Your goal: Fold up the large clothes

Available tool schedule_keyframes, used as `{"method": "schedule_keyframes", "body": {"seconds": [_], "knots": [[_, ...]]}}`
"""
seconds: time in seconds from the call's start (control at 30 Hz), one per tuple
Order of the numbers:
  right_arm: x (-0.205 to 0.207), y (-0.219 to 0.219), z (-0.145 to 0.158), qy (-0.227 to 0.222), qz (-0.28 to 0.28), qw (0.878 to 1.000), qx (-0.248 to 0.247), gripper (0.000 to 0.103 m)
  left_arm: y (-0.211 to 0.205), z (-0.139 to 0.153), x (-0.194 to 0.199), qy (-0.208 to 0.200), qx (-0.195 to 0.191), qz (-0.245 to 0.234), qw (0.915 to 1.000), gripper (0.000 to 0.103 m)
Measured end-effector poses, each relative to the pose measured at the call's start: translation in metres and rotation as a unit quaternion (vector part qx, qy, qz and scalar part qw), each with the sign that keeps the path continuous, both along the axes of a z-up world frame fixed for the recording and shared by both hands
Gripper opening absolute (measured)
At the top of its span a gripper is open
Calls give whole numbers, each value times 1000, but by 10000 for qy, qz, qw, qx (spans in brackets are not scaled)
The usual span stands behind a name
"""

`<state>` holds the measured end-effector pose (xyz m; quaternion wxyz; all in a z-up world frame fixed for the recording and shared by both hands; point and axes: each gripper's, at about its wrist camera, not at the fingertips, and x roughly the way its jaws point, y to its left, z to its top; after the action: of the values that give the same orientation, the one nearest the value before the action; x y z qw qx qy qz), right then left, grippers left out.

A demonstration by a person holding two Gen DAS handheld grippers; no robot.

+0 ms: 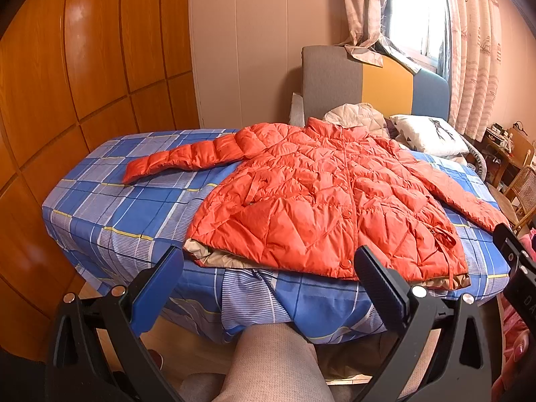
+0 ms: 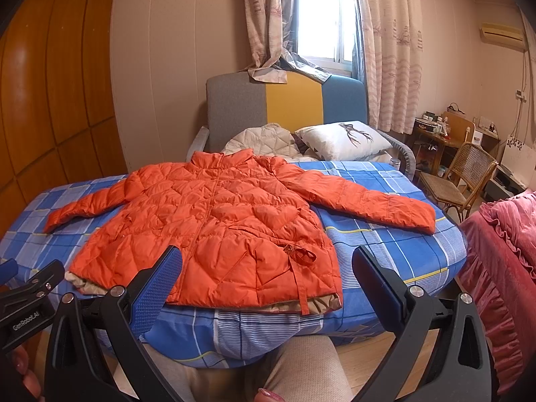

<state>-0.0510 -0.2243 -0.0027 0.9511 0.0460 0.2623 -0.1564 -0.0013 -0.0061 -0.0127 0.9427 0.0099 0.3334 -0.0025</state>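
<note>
I am looking at a big orange jacket lying flat on the bed, in the middle of both pictures. Its front is facing up and both sleeves are spread out to the sides. The left sleeve is reaching toward the left of the frame, and the right sleeve is stretching toward the right of the frame. I think the folding is not started yet, so I am just getting ready.

The left tongs are sitting at the bottom of the left picture, wide open and holding nothing. They are hanging just in front of the jacket's bottom edge and are not touching it. The right tongs are also wide open and empty, at the bottom of the right picture, near the hem.

Next, I think I am needing to reach out to a sleeve, pinch it near the cuff, and bring it across the jacket's front.
</note>
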Motion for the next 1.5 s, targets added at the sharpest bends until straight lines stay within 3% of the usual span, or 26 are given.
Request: {"method": "schedule_keyframes", "body": {"seconds": [0.77,0.9,1.0,1.13,1.3,1.5], "knots": [[5,-8,-1,83,-7,9999,59,100,-5,-6,9,245,-86,-158,9995,101],[26,-20,-10,246,142,9995,96,100,-1,-14,24,578,-398,-585,9958,101],[42,-30,-20,243,238,9994,58,100,16,-24,38,752,-1152,-828,9870,101],[62,-45,-34,65,203,9998,15,100,52,-40,70,895,-1975,-376,9755,101],[104,-60,-58,533,-2,9978,-390,100,99,-54,115,668,-1821,668,9787,101],[134,-85,-75,530,-346,9976,-285,100,155,-79,178,776,-1823,1361,9707,101]]}}
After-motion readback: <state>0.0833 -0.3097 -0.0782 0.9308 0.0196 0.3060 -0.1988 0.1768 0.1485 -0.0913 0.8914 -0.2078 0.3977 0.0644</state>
